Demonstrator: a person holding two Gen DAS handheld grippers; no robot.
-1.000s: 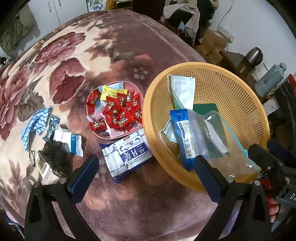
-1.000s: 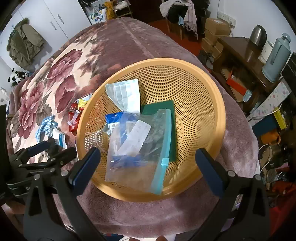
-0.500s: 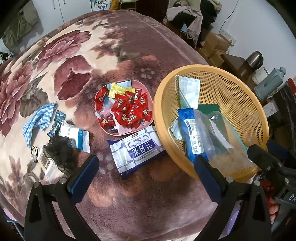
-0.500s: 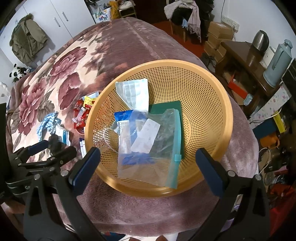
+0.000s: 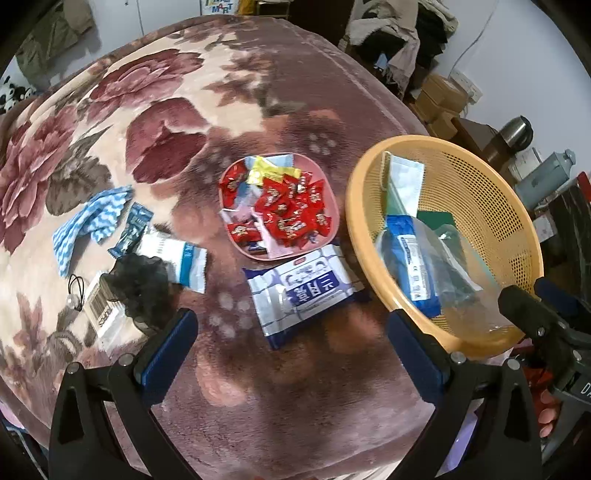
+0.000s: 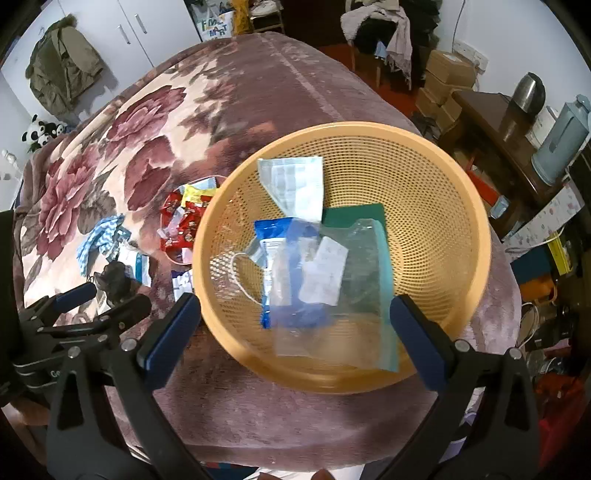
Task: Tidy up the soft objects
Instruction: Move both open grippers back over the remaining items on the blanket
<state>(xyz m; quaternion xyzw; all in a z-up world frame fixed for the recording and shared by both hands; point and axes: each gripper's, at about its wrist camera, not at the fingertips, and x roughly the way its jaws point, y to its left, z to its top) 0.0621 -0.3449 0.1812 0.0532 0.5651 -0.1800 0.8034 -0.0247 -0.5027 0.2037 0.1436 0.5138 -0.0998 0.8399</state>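
While both grippers hang with fingers wide apart and empty, the left gripper (image 5: 291,343) frames a wipes pack (image 5: 301,290) on the blanket (image 5: 258,92), likely the next pick. Farther right, the right gripper (image 6: 293,326) faces the orange basket (image 6: 461,206), which already holds a clear bag (image 6: 332,280) and a face mask (image 6: 295,184), so sorted soft items gather there

Ahead of the gripper spreads a plush floral blanket (image 6: 122,155). Far left, white cupboards (image 6: 140,26) carry a hanging green jacket (image 6: 62,70); far right, cardboard boxes (image 6: 447,77), a dark wooden table (image 6: 491,122) and white wall (image 6: 517,33).
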